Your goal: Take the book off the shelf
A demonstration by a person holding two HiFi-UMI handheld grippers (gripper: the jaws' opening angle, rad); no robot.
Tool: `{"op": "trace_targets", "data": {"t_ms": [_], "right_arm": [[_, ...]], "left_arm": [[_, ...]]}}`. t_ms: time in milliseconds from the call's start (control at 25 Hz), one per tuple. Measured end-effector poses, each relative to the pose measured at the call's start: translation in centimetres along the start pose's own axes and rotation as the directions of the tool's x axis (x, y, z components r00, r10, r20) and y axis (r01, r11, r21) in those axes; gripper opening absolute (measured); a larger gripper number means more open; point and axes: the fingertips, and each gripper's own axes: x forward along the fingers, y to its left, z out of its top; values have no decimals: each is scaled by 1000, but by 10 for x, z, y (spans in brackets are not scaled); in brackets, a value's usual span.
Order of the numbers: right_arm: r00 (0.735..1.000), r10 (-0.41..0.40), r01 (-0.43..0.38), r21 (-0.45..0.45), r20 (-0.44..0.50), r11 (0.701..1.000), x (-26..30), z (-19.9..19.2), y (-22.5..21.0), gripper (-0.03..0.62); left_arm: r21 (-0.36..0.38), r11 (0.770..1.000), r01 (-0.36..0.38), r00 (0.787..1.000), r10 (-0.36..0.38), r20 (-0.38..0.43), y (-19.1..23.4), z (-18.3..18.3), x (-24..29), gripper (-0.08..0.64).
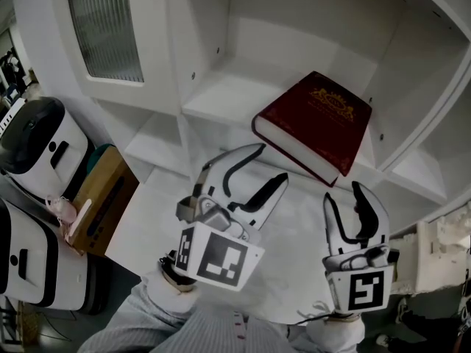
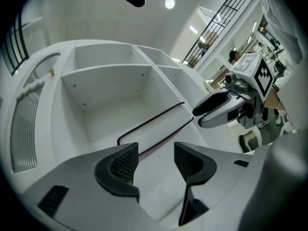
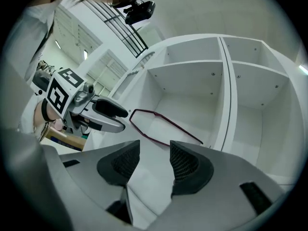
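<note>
Head view, nearest you: your left gripper (image 1: 268, 164) and your right gripper (image 1: 343, 193) hang side by side over the white counter (image 1: 294, 219), each carrying its cube of square markers at the back. Your left gripper's fingers (image 2: 118, 170) stand partly apart with only bare white surface in the gap. In the right gripper view the fingers (image 3: 190, 165) are spread about as far and are just as empty, so neither gripper has hold of anything. Off to your left, beside the counter, sits a tan wooden box (image 1: 103, 197), and past it are rounded white and black appliances (image 1: 44, 142). Just ahead of both grippers lies the dark red hardcover book with a gold ornament on its cover (image 1: 313, 123). It rests flat, cover up and turned askew, on the floor of an open compartment of the white shelf unit (image 1: 213, 105), its near corner pointing toward your right gripper but apart from the fingertips. From fingertip height the book shows as pale page edges rimmed in dark red (image 2: 154, 126) (image 3: 163, 129), lying between the two grippers' lines of sight. Beyond the book rise the compartment's back wall and white dividers.
</note>
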Motion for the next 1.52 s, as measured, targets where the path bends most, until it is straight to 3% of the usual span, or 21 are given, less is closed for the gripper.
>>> {"op": "trace_targets", "data": {"t_ms": [240, 520, 680, 920, 1160, 1320, 1520], "right_arm": [[1000, -1, 1, -79, 7, 997, 5, 4, -2, 190], [999, -29, 19, -232, -40, 973, 7, -4, -5, 229], [997, -14, -17, -376, -79, 926, 10, -7, -6, 241], [998, 13, -38, -494, -54, 869, 18, 0, -6, 247], [994, 73, -107, -649, -79, 753, 31, 2, -2, 253], [992, 96, -124, -699, -79, 704, 40, 5, 2, 255], [989, 121, -145, -732, -86, 666, 53, 4, 7, 253]], "left_arm": [[131, 991, -20, 1000, 21, -3, 2, 3, 8, 260], [288, 955, -68, 997, 72, -2, 11, 8, 16, 329], [367, 928, -66, 997, 72, -3, 14, 11, 22, 352], [495, 868, -30, 997, 58, -42, 17, 10, 35, 368], [574, 818, 23, 997, 26, -78, 15, 8, 51, 374], [604, 796, 49, 996, 10, -93, 13, 6, 60, 374], [645, 763, 44, 996, 18, -90, 15, 8, 64, 374]]}}
